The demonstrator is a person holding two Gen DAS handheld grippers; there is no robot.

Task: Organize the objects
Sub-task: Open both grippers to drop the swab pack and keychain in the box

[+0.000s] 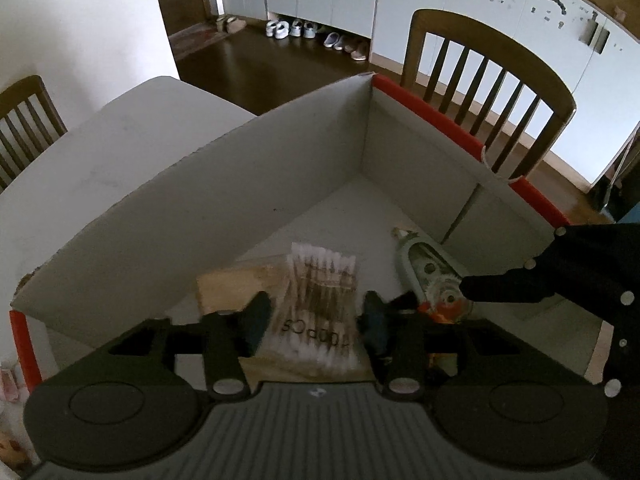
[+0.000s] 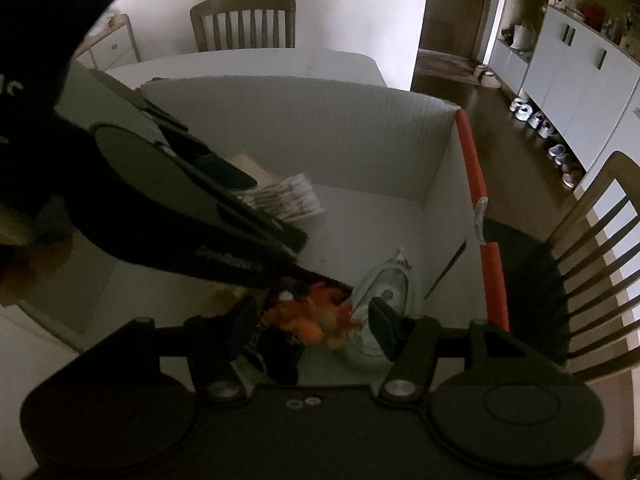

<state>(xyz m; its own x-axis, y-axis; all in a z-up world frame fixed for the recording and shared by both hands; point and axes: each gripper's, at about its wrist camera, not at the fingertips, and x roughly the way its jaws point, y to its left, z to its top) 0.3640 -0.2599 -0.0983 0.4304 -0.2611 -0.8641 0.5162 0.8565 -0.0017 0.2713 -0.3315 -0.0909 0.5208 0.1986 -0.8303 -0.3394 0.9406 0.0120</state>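
While both grippers hang over the box (image 1: pixel 224 184), corrugated white card with red-taped edges, the left gripper (image 1: pixel 314 316) has its fingers clamped on a crinkly swab pack (image 1: pixel 320 292). Right gripper (image 2: pixel 312 320) fingers sit apart around an orange toy (image 2: pixel 316 316), beside a smooth green tape dispenser (image 2: pixel 386 288) on the box floor.

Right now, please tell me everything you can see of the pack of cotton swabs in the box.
The pack of cotton swabs is a clear plastic bag of brown-stemmed sticks with white tips at both ends, with "100pcs" printed on it. It lies flat on the floor of the cardboard box, partly over a tan flat piece. The left gripper has one finger on each side of it; whether they press it is unclear. The right wrist view shows the far tips poking out beyond that gripper.
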